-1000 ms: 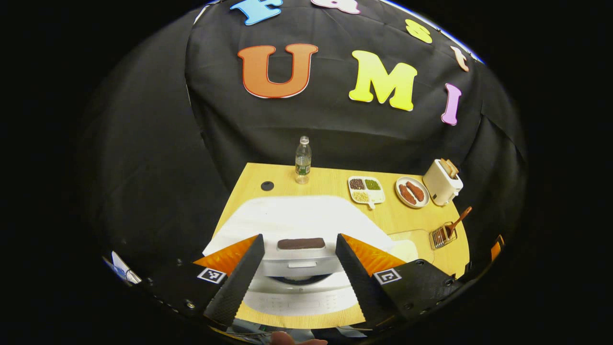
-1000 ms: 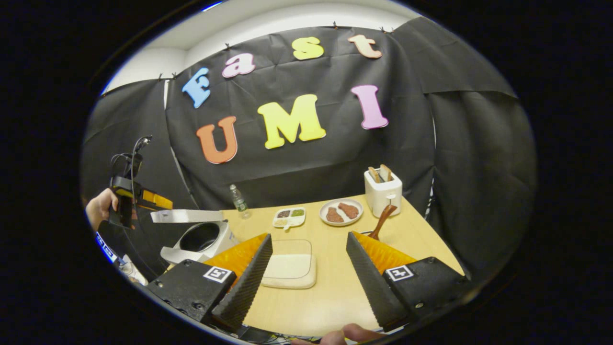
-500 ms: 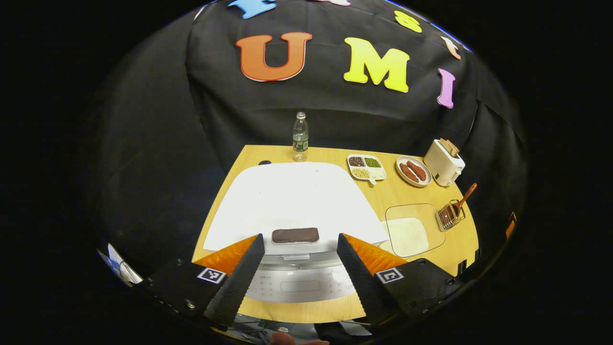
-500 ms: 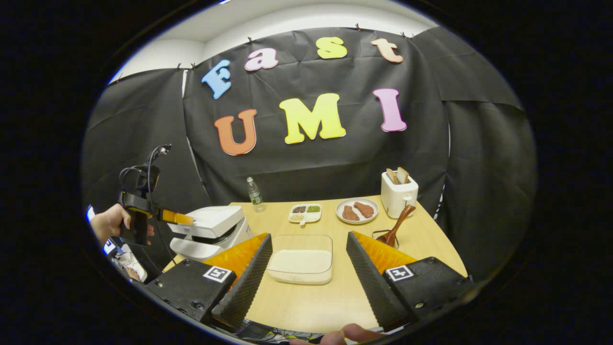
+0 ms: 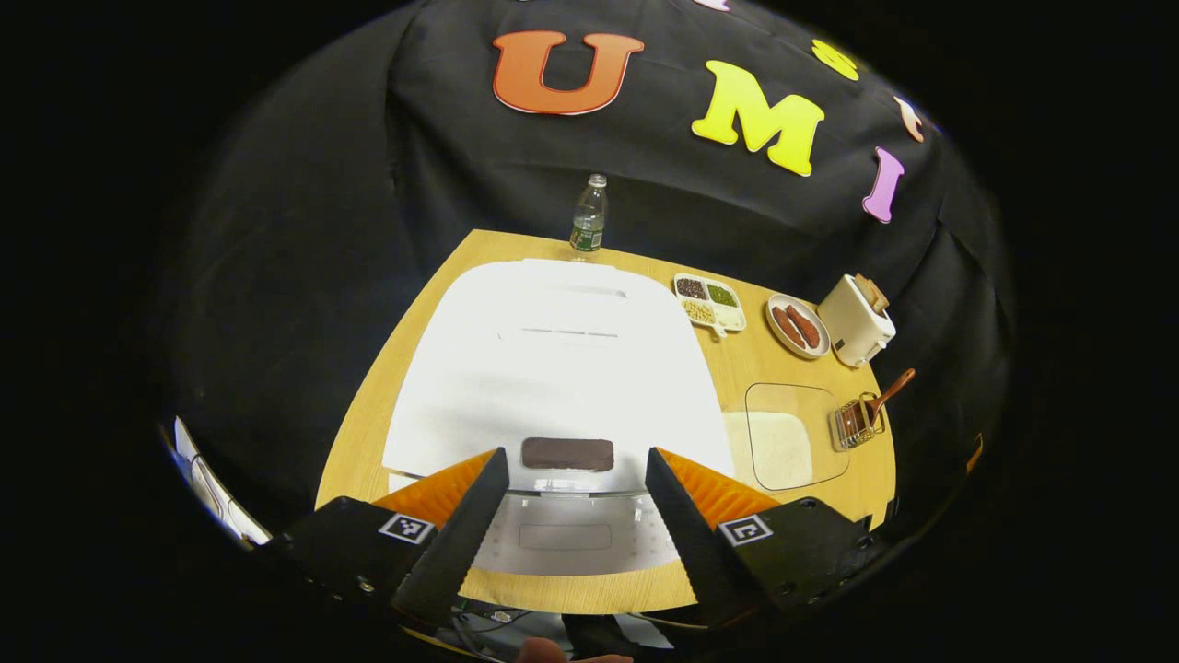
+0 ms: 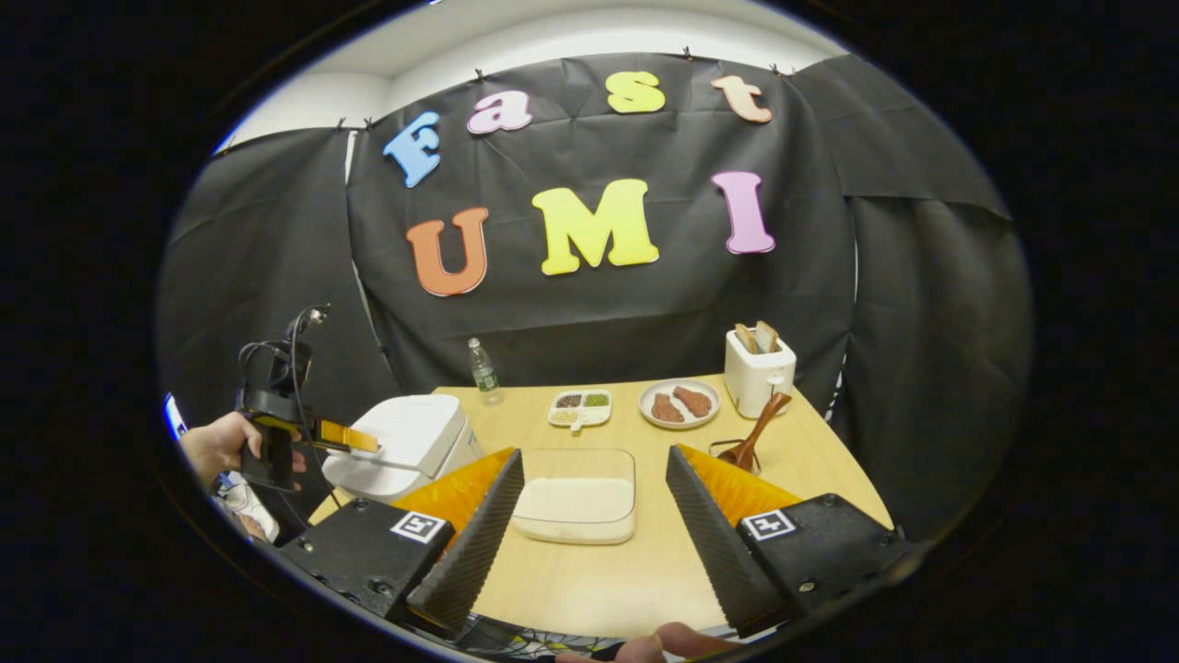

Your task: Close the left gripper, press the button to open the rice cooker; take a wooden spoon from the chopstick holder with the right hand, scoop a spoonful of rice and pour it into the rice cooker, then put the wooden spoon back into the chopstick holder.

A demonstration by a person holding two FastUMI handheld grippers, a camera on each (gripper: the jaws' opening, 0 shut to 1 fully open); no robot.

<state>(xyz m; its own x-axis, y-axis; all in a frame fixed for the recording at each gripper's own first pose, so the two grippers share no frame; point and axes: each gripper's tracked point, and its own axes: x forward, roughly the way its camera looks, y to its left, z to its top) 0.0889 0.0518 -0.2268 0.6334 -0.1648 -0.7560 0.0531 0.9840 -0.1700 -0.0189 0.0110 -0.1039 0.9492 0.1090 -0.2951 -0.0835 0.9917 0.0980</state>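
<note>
Left gripper [image 5: 571,516], fingers spread and empty, hovers at the lower centre of the left gripper view, over the front edge of the closed cooker [image 5: 553,368]; the dark button [image 5: 567,453] lies just ahead, between the fingertips. Right gripper [image 6: 589,516], likewise spread and empty, faces the rice tray [image 6: 576,497]; the spoon [image 6: 757,428] stands tilted in its holder [image 6: 732,451] toward the right of the bench [image 6: 645,571].
</note>
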